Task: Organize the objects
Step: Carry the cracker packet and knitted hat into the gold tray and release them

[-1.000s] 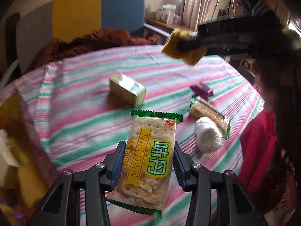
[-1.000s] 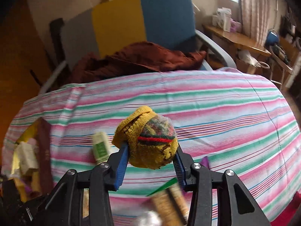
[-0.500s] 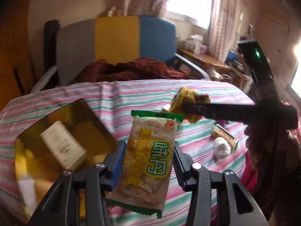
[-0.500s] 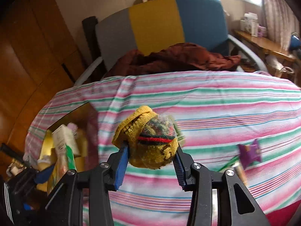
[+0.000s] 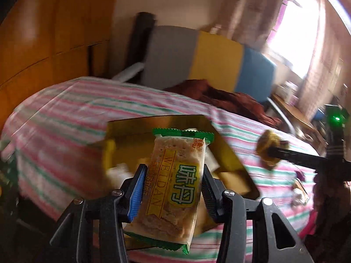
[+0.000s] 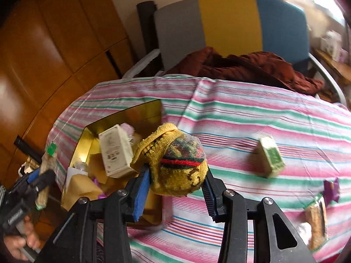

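My left gripper is shut on a green-edged cracker packet and holds it over the gold box on the striped tablecloth. My right gripper is shut on a yellow knitted sock ball, in the air just right of the gold box. The box holds a cream carton and other packets. The right gripper with the sock ball also shows in the left wrist view, right of the box. The left gripper with its packet shows at the left edge of the right wrist view.
On the tablecloth lie a green-and-white carton, a purple wrapper and another cracker packet. A grey, yellow and blue chair with brown cloth stands behind the table. Wooden panels are at left.
Both grippers have swung left toward the gold box, each still holding its object. The left gripper's packet is now over the box; the sock ball is now beside the box.
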`<control>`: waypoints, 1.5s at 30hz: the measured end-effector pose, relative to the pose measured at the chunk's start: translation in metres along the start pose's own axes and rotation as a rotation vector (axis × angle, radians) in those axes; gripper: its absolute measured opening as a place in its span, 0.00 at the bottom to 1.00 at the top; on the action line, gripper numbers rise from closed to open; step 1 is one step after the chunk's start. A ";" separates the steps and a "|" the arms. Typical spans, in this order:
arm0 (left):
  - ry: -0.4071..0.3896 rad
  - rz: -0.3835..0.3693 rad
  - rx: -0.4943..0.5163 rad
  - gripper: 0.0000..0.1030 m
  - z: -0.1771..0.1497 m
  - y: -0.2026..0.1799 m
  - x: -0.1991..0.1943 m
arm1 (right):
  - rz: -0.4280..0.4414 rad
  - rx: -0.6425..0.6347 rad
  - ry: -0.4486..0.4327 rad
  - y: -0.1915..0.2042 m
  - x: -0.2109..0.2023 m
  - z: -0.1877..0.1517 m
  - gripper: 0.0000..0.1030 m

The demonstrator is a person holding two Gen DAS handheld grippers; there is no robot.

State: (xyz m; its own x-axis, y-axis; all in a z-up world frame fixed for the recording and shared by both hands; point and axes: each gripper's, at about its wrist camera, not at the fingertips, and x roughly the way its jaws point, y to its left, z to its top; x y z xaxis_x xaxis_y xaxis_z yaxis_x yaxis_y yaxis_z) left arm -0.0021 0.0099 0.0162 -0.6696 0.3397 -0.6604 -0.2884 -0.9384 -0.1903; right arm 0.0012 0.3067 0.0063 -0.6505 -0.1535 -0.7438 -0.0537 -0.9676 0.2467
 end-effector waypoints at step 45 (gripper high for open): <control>0.138 -0.280 -0.094 0.66 0.101 -0.064 0.119 | 0.111 -0.105 0.171 0.049 0.059 -0.020 0.44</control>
State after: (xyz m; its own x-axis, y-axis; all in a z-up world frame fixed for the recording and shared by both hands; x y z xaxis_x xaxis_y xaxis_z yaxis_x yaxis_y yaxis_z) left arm -0.1325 0.1170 0.0235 -0.4722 0.5794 -0.6643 -0.3789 -0.8139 -0.4405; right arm -0.0248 0.2459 -0.0375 -0.5099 -0.2830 -0.8124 0.0961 -0.9572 0.2731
